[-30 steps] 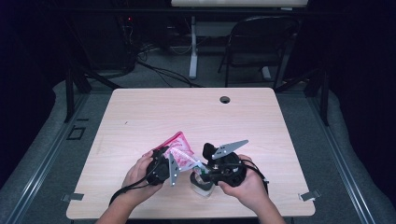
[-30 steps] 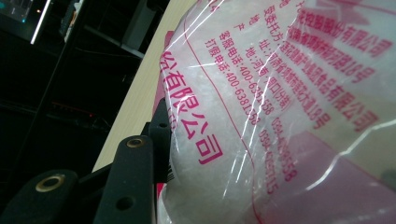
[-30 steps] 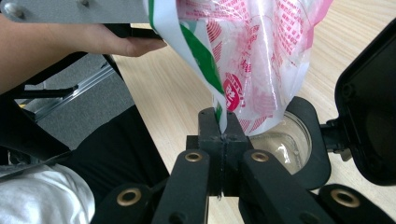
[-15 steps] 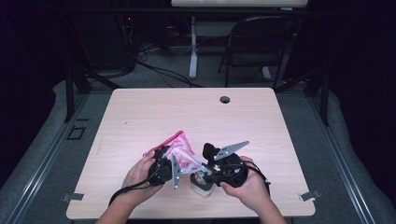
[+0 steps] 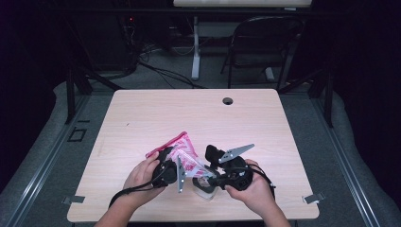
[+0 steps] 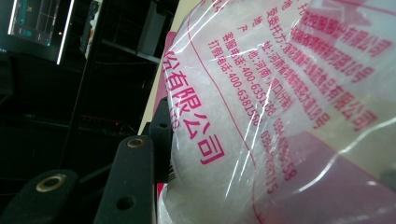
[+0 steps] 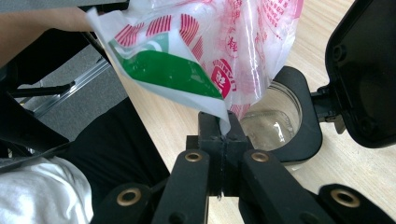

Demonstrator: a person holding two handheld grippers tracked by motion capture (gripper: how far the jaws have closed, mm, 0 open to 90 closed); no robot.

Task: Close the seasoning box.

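While tilted, bag (image 5: 182,150) over jar (image 5: 204,185)

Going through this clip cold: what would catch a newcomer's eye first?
Most striking is the clear plastic bag with pink-red print, held up between both grippers near the table's front edge. The left gripper clamps its filled body, while the right gripper pinches a bottom corner shut. Right below that corner stands a glass jar with a black hinged lid swung open.

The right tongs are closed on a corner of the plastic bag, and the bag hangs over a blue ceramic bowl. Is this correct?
Not quite. The right tongs do pinch the plastic bag corner, but under it stands a clear container with a black rim, not a blue bowl, as the right gripper view shows.
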